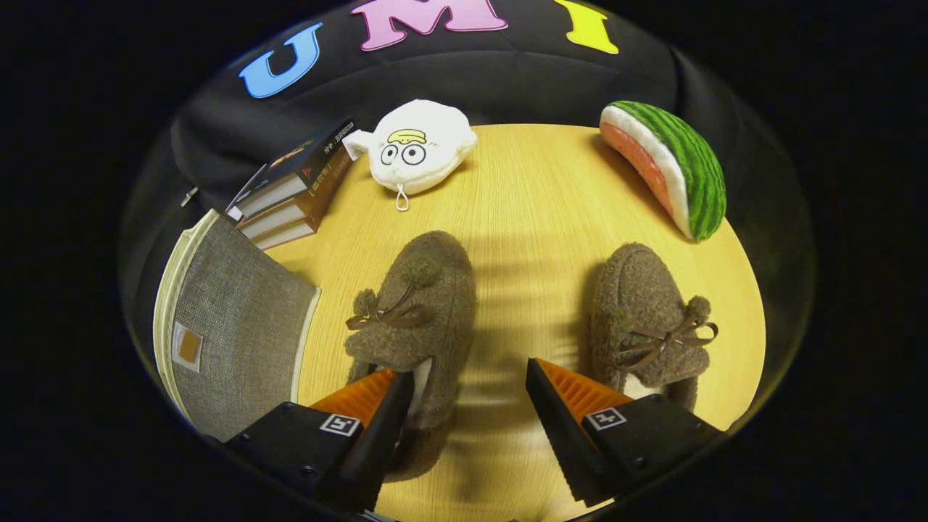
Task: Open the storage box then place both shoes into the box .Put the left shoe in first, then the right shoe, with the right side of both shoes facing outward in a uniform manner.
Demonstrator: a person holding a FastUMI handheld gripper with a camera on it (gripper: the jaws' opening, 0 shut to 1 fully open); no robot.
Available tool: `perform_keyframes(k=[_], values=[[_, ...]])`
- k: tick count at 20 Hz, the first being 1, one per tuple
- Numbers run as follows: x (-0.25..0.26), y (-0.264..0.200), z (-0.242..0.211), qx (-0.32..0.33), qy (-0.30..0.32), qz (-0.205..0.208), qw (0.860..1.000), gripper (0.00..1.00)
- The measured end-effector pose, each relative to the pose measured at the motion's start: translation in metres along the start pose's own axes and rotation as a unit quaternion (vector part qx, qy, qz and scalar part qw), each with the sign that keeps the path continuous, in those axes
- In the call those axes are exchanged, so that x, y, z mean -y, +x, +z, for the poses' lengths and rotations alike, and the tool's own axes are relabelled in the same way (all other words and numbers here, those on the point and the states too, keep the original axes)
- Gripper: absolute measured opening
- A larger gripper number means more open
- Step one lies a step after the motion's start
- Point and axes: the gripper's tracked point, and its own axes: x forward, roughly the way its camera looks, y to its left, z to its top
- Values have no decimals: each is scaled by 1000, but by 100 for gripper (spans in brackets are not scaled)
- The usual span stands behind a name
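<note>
The claw [470, 380] is released, its two fingers spread wide with bare desk [536, 203] showing in the gap between them. Neither finger presses on anything. The finger at 7 o'clock overlaps the rear part of one fuzzy brown shoe [417, 312], seeming to sit over its opening, though whether it touches cannot be told. The finger at 5 o'clock sits over the heel end of the second brown shoe [649, 312].

Both shoes lie on the wooden desk just ahead of the fingers, well apart from each other, toes pointing away toward 12 o'clock. Each carries a brown ribbon bow and small pom-poms on its upper. Which one is the left shoe cannot be told.

From the claw toward 9 o'clock, a grey fabric storage box [239, 326] sits at the desk's rim, its lid closed, a small tan patch on its grey surface. Beyond it, around 10 o'clock, is a stack of books [297, 188], spines angled toward the shoes. At 12 o'clock, just beside the books, rests a white plush toy [417, 145] with round eyes. At 2 o'clock a plush watermelon slice [670, 167] lies near the far rim of the desk.
</note>
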Motion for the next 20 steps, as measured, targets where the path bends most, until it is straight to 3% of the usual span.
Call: perform_keyframes(k=[2,5,6,9,10,11,18,20], values=[[-4,6,4,-2,-4,9,1000,84],[-16,12,-2,-30,12,32,999,42],[-16,11,-5,-40,13,31,999,41],[-13,15,-5,-52,34,27,998,20],[-11,14,-3,-52,45,25,997,19],[-12,14,-2,-54,49,23,997,9],[-20,-8,10,-31,-1,24,999,6],[-33,-23,13,-20,14,34,999,5]])
